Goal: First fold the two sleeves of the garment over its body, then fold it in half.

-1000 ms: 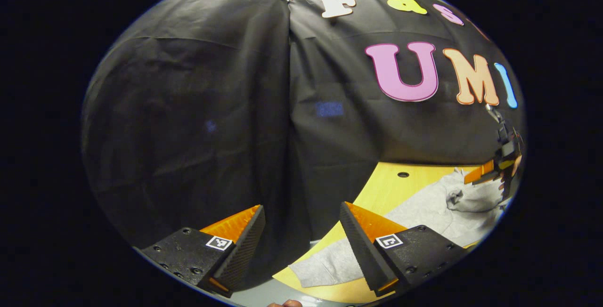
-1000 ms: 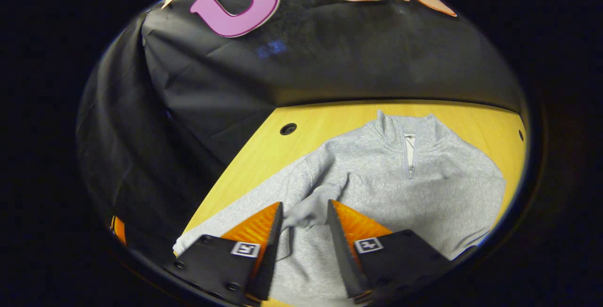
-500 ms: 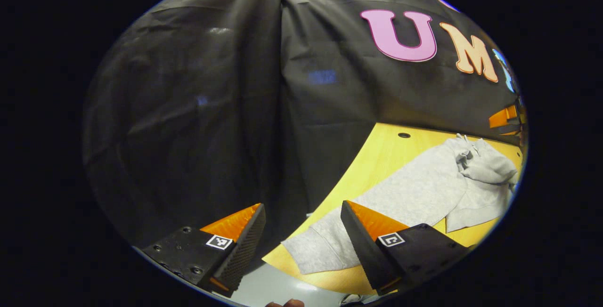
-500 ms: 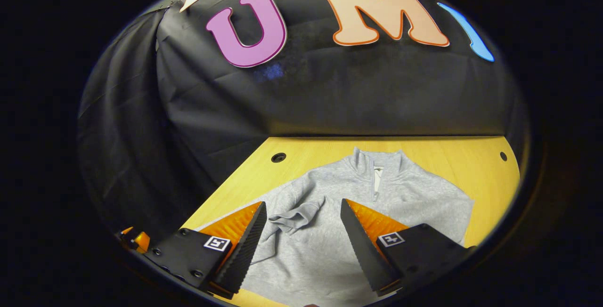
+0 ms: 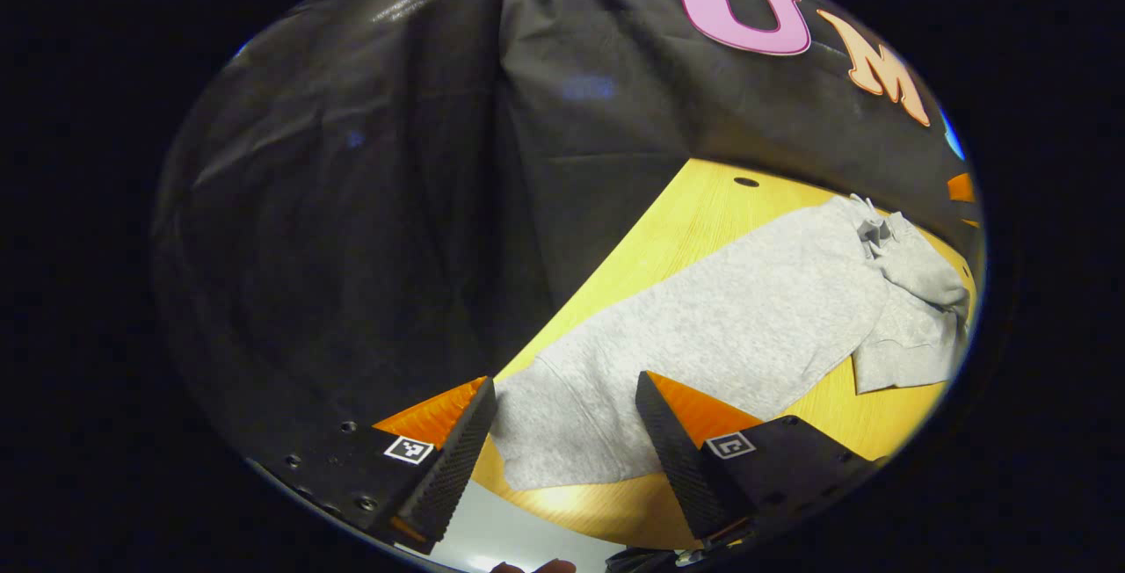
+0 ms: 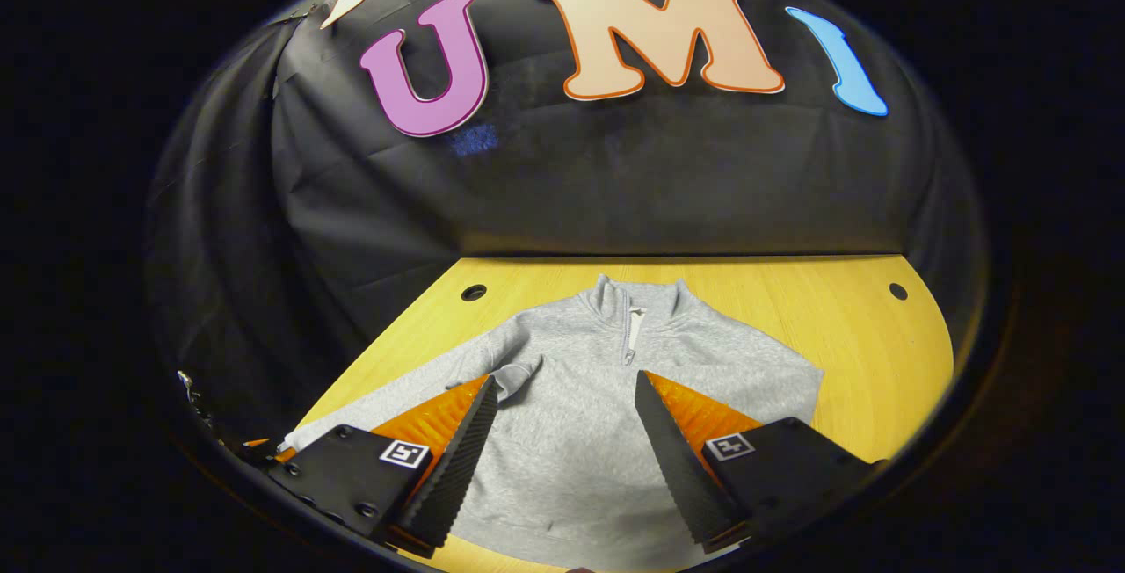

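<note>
A grey zip-neck sweatshirt [image 6: 606, 415] lies flat on the yellow wooden table [image 6: 844, 327], collar toward the back wall. One sleeve is folded across the chest, and its cuff [image 6: 514, 377] rests near the far shoulder. The other sleeve [image 5: 729, 327] stretches out straight toward the table's near corner. My left gripper [image 5: 562, 441] is open just above that sleeve's cuff [image 5: 562, 446], which shows between the fingers. My right gripper [image 6: 562, 441] is open above the sweatshirt's body and holds nothing.
Black cloth walls close in the table at the back and on the left. Round holes [image 6: 473, 293] [image 6: 897, 291] sit near the table's far corners. The table's near corner [image 5: 562, 511] meets grey floor. Bare wood lies to the right of the sweatshirt.
My right gripper opened, let go of the folded sleeve's cuff and drew back from the sweatshirt. My left gripper tilted down and moved over the outstretched sleeve's cuff.
</note>
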Demonstrator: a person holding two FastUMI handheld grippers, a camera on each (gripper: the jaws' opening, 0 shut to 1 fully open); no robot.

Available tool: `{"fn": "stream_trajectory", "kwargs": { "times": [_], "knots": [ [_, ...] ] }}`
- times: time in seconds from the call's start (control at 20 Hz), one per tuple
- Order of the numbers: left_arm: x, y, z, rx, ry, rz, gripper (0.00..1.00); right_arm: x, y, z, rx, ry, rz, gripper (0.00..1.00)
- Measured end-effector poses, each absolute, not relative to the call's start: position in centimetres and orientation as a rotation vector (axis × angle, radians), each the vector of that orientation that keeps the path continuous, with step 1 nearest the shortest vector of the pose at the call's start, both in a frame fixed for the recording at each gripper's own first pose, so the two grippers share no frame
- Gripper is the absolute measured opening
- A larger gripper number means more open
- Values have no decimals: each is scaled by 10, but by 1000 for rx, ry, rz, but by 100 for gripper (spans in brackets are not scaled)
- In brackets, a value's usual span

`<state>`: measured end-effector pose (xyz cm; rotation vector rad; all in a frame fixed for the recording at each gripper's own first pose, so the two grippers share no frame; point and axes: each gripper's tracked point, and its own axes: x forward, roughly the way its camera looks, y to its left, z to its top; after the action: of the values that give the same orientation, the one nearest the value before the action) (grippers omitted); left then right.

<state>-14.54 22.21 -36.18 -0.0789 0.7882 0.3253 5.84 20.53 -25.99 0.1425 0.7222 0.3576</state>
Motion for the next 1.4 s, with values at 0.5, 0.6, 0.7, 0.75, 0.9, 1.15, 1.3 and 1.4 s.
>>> {"fn": "stream_trajectory", "kwargs": {
  "times": [0.5,0.6,0.7,0.75,0.9,1.15,1.3,1.4],
  "knots": [
    [-139,199,-371,-167,831,356,64,26,151,-256,95,705,372,98],
    [-133,189,-372,-152,855,341,37,18,136,-255,98,707,368,98],
    [-130,188,-371,-120,865,371,4,15,119,-255,104,701,353,98],
    [-129,191,-369,-114,877,385,1,13,109,-254,107,694,341,98],
    [-124,187,-359,-193,894,397,0,7,83,-249,131,691,312,98],
    [-85,191,-320,-191,813,401,0,4,43,-252,169,684,242,98],
    [-49,179,-288,-209,745,366,0,-1,27,-253,183,686,216,98],
    [-28,165,-272,-201,721,332,0,-7,19,-253,189,688,215,98]
  ]
}}
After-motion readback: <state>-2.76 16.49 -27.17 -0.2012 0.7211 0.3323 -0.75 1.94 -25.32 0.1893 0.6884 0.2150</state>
